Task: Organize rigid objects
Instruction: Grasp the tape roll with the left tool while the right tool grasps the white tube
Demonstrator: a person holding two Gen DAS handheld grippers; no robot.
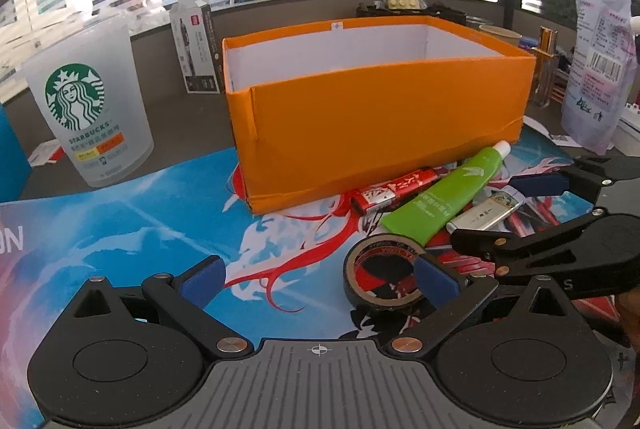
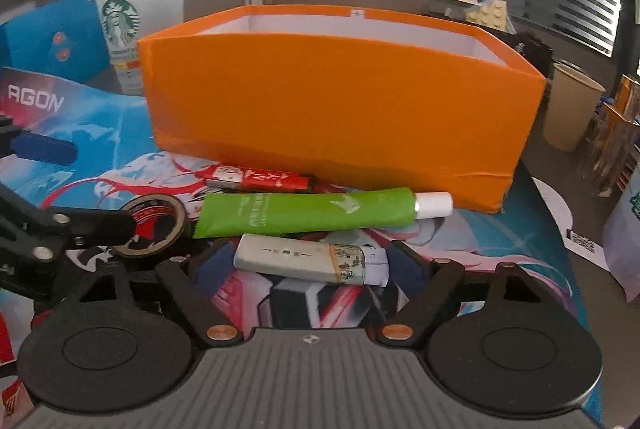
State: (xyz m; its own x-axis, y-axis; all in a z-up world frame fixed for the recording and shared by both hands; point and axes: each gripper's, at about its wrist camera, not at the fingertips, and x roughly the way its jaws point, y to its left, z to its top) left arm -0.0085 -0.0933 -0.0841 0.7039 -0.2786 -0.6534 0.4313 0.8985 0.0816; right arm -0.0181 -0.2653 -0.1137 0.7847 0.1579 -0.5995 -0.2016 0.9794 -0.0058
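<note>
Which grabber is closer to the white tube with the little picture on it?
The right gripper. Its open jaws sit on either side of the white tube. The left gripper is open farther off by the black tape roll, with the green tube nearby.

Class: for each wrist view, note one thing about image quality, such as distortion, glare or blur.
Left wrist view: fisheye bends the orange box edges, and the windows behind are bright. Right wrist view: the windows are blown out, the Starbucks cup is soft, while the green tube reads sharp.
</note>
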